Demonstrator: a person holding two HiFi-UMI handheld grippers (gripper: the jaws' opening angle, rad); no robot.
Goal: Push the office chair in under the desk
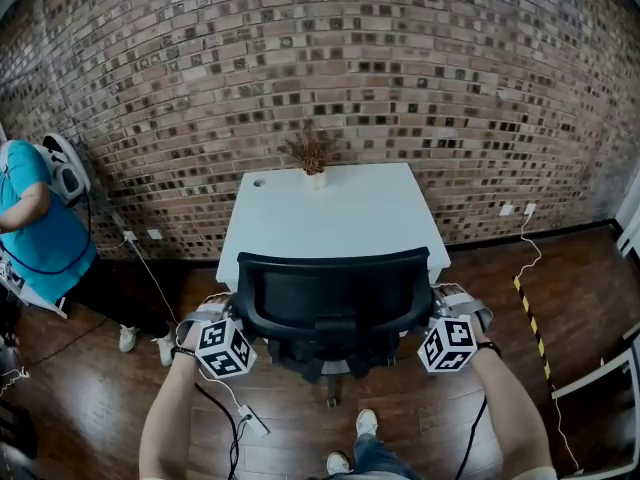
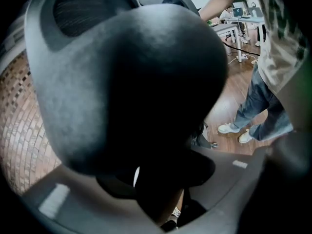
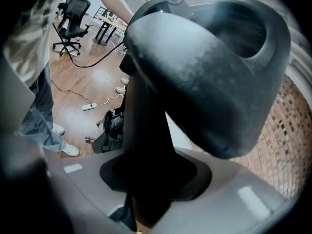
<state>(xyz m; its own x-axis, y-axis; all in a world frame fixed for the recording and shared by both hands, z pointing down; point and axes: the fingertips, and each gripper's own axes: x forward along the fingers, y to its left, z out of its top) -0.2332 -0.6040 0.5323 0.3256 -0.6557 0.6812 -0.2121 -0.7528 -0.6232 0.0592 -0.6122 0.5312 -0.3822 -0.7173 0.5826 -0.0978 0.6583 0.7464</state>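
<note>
Office chair (image 1: 335,298): black, mesh-backed. It stood at the 6 o'clock edge of the desk with its backrest toward the holder, and the seat seemed only partly under the top.
Desk (image 1: 340,218): white, set against the brick wall (image 1: 400,58). It lay at 12 o'clock from the chair.
Left gripper (image 1: 212,314): at the backrest's 9 o'clock edge, jaws clamped on the chair's black frame.
Right gripper (image 1: 458,304): at the backrest's 3 o'clock edge, jaws likewise closed on the frame.
Axis: the backrest's width ran 9 to 3 o'clock, parallel to the desk's near edge, with one gripper at each end and neither nearer.
Push line: judged straight toward 12 o'clock. An uneven shove would likely swivel the chair.
Dried plant in pot (image 1: 312,158): at the desk's 12 o'clock edge.
Bystander in blue shirt (image 1: 30,218): at 9 o'clock, well apart.
Power strip (image 1: 252,423): on the wood floor near 7 o'clock.
</note>
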